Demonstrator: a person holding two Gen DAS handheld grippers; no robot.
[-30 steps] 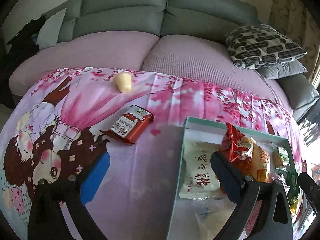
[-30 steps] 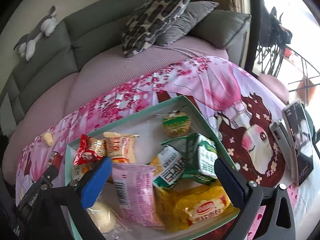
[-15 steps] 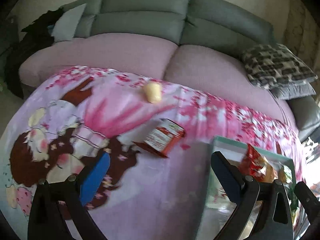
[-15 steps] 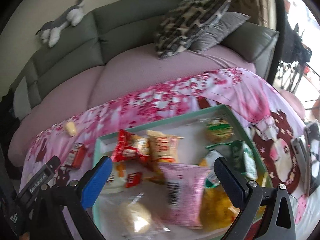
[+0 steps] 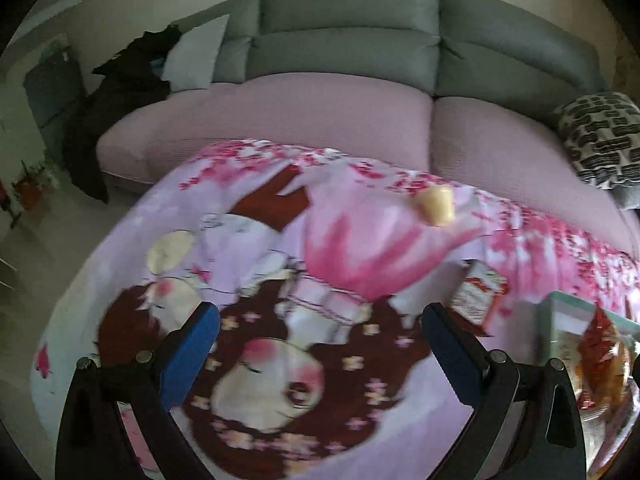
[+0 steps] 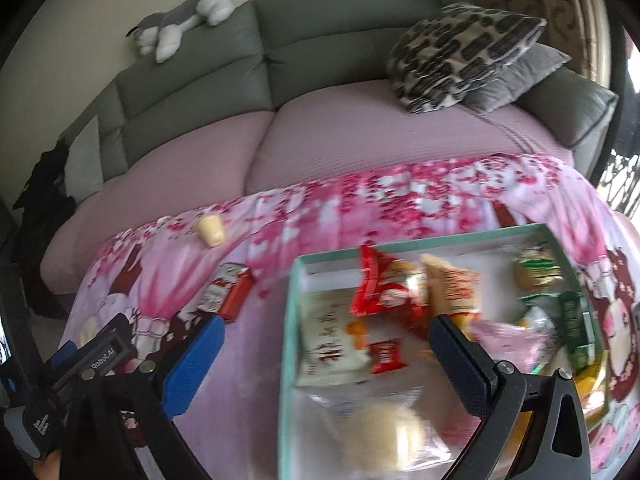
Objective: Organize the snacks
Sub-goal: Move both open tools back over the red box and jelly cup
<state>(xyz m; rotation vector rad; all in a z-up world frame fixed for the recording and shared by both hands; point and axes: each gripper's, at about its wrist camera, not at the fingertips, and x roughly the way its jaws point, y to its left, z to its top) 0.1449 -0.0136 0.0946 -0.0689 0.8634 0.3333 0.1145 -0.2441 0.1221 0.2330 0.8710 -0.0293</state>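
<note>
We see our left gripper [image 5: 320, 330] with fingers spread wide and holding nothing, above the pink cloth [image 5: 360, 248]; our right gripper [image 6: 324, 344] is equally wide and bare over the tray [image 6: 290, 320] of snacks; a red packet [image 6: 226, 294] and a yellow cup [image 6: 211, 230] lie on the cloth left of the tray.

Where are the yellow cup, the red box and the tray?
yellow cup [image 6: 211, 229], right wrist view, middle of its side
red box [image 6: 226, 295], right wrist view, its top face
tray [image 6: 289, 300], right wrist view, left rim
</note>
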